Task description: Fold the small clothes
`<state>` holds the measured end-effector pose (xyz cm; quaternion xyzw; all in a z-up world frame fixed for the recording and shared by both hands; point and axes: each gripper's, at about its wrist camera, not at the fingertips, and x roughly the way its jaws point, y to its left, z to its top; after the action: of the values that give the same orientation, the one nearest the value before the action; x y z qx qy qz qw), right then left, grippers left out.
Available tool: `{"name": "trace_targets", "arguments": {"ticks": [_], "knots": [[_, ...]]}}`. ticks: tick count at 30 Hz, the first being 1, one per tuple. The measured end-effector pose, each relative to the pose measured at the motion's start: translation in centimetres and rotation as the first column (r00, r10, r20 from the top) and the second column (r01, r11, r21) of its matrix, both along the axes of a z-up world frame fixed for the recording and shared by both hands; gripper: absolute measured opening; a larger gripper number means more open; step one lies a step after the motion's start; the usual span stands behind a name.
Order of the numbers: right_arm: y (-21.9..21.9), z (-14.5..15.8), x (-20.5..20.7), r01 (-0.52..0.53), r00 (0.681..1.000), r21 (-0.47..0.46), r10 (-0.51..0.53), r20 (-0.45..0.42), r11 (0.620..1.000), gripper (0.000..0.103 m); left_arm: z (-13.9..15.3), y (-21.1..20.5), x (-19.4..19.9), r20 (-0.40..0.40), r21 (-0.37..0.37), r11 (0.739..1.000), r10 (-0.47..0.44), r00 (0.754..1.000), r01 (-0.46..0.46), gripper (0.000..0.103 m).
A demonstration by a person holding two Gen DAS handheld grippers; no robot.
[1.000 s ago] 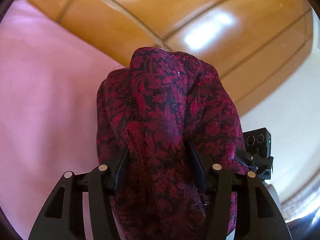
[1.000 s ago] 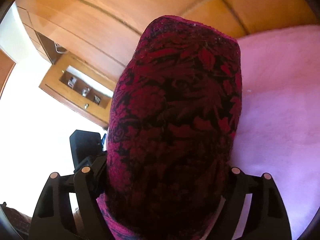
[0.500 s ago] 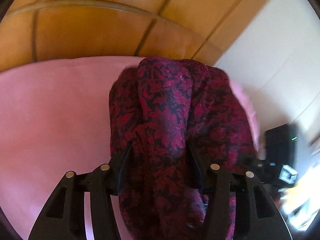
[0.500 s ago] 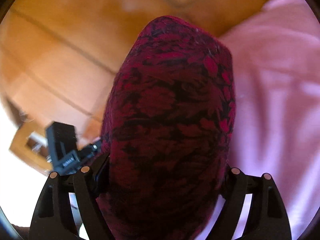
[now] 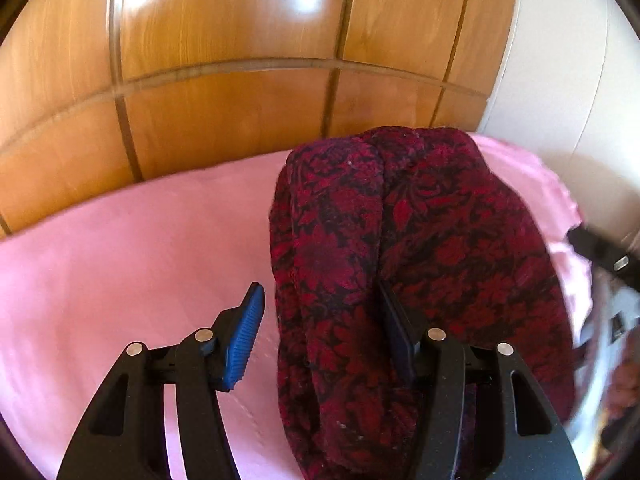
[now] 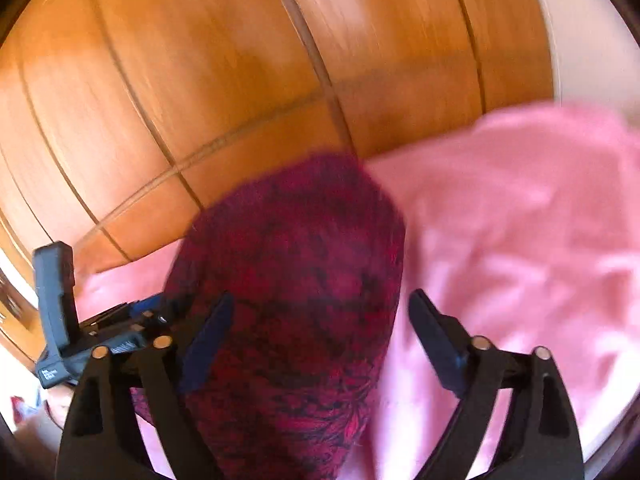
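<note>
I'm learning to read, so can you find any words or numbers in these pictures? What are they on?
White print on the dark box at the left edge of the right wrist view: too blurred to read.
White print on the black bar beside it: too blurred to read.
Red patterned cloth, pink sheet, wooden panels: no writing on them.

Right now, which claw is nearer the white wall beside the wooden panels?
Right. The right claw, jaws closing around the red cloth, sits on the white wall side; the left claw is farther off.
</note>
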<state>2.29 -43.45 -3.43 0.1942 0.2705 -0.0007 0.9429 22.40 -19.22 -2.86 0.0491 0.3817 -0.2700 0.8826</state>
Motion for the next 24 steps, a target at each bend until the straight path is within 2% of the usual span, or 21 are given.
{"name": "trace_targets", "arguments": {"ticks": [3, 4, 5, 6, 7, 9, 14, 16, 17, 18, 19, 24], "knots": [[2.5, 0.4, 1.2, -0.017, 1.000, -0.081, 0.015, -0.022, 0.997, 0.066, 0.2, 0.2, 1.6, -0.033, -0.017, 1.000, 0.021, 0.999, -0.022, 0.057], [4.4, 0.9, 2.9, -0.021, 0.999, -0.081, 0.017, -0.047, 0.996, 0.061, 0.1, 0.4, 1.8, -0.033, -0.015, 0.999, 0.028, 0.999, -0.028, 0.057], [5.0, 0.1, 4.2, -0.029, 0.996, -0.077, 0.023, -0.087, 0.997, 0.058, -0.3, 0.4, 2.0, -0.031, -0.006, 0.999, 0.037, 0.999, -0.038, 0.057], [5.7, -0.4, 5.7, -0.022, 0.992, -0.090, 0.011, -0.125, 0.996, 0.058, -0.5, 0.5, 2.3, -0.035, -0.003, 0.999, 0.044, 0.998, -0.044, 0.057], [6.5, -1.7, 6.9, -0.010, 0.987, -0.150, -0.014, -0.162, 0.989, 0.059, -0.8, 0.5, 2.5, -0.044, -0.008, 0.999, 0.047, 0.998, -0.047, 0.057], [7.3, -3.4, 7.1, 0.002, 0.986, -0.232, -0.041, -0.161, 0.973, 0.059, -1.4, 0.9, 2.8, -0.068, -0.031, 0.997, 0.065, 0.996, -0.067, 0.058], [7.9, -3.2, 6.2, 0.016, 0.988, -0.234, -0.052, -0.147, 0.972, 0.060, -0.4, 1.6, 0.8, -0.049, -0.069, 0.993, 0.096, 0.994, -0.099, 0.059], [7.9, -2.8, 5.3, 0.018, 0.988, -0.249, -0.055, -0.143, 0.968, 0.062, 0.2, 1.7, -0.1, -0.021, -0.062, 0.991, 0.121, 0.992, -0.122, 0.069], [7.8, -2.6, 4.9, 0.029, 0.988, -0.244, -0.066, -0.142, 0.969, 0.065, 0.5, 2.0, -0.6, -0.005, -0.060, 0.989, 0.133, 0.991, -0.133, 0.071], [8.1, -1.9, 4.5, 0.050, 0.986, -0.231, -0.085, -0.145, 0.972, 0.074, 0.9, 2.2, -1.1, 0.007, -0.063, 0.988, 0.144, 0.990, -0.143, 0.073], [7.8, -1.7, 3.9, 0.066, 0.985, -0.203, -0.097, -0.146, 0.977, 0.080, 1.1, 2.3, -1.4, 0.011, -0.067, 0.987, 0.149, 0.989, -0.148, 0.073], [9.1, -0.3, 0.6, 0.126, 0.981, -0.206, -0.152, -0.119, 0.971, 0.088, 2.0, 3.3, -3.0, 0.040, -0.082, 0.981, 0.178, 0.983, -0.175, 0.076]]}}
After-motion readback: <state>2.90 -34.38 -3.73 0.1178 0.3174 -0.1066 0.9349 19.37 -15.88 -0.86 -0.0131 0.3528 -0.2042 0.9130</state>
